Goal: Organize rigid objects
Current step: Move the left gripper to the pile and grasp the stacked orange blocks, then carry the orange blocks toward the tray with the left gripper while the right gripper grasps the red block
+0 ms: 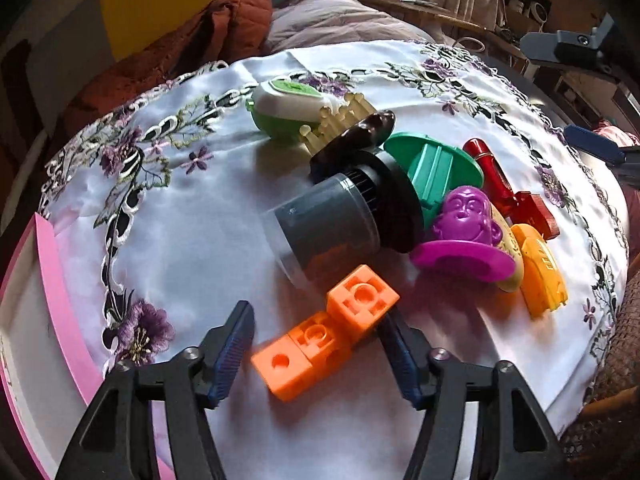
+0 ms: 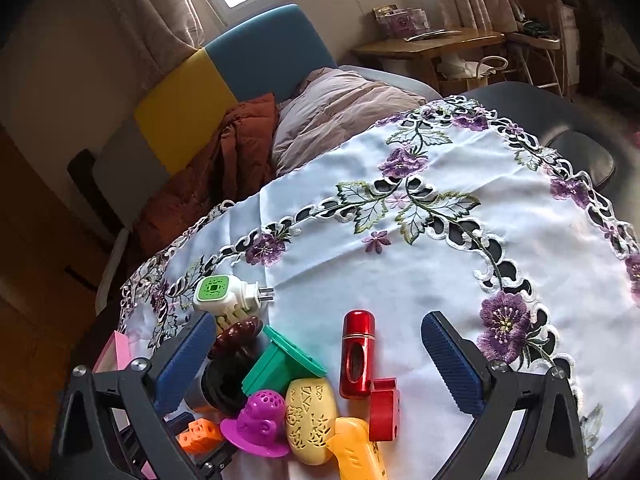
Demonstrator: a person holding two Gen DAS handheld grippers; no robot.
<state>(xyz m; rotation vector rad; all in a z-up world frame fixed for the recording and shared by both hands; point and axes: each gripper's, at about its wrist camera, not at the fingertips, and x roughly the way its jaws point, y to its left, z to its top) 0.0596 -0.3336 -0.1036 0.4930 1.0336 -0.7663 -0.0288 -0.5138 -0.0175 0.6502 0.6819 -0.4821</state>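
The orange block piece (image 1: 324, 340), three linked cubes lying on the white embroidered cloth (image 1: 180, 232), sits right between the fingers of my left tongs (image 1: 316, 356). The jaws stand about half open, and neither blue pad presses on the plastic: the right pad looks just beside the top cube, possibly brushing it, while the left pad stands a little apart from the bottom cube. I hold nothing yet with this hand.

Just ahead of the left tongs lies a grey cylinder with a black ribbed collar (image 1: 340, 220), tipped on its side. To its right are a purple face-shaped mould on a round brim (image 1: 464, 236), a green mould (image 1: 432, 168), a red metal tube (image 1: 496, 176) and an orange-yellow piece (image 1: 540, 272). Further ahead rest a dark brown ridged piece (image 1: 360, 132) and a white plug-in device with a green face (image 1: 288, 104). To the left of the tongs runs the pink edge of a box (image 1: 52, 280).

My right tongs (image 2: 316, 364) are spread wide over the same heap, gripping nothing. Between their fingers lie the red tube (image 2: 357, 356), a red block (image 2: 384, 408) and a cream perforated shell (image 2: 310, 420); the left finger stands just in front of the brown piece (image 2: 236, 336).
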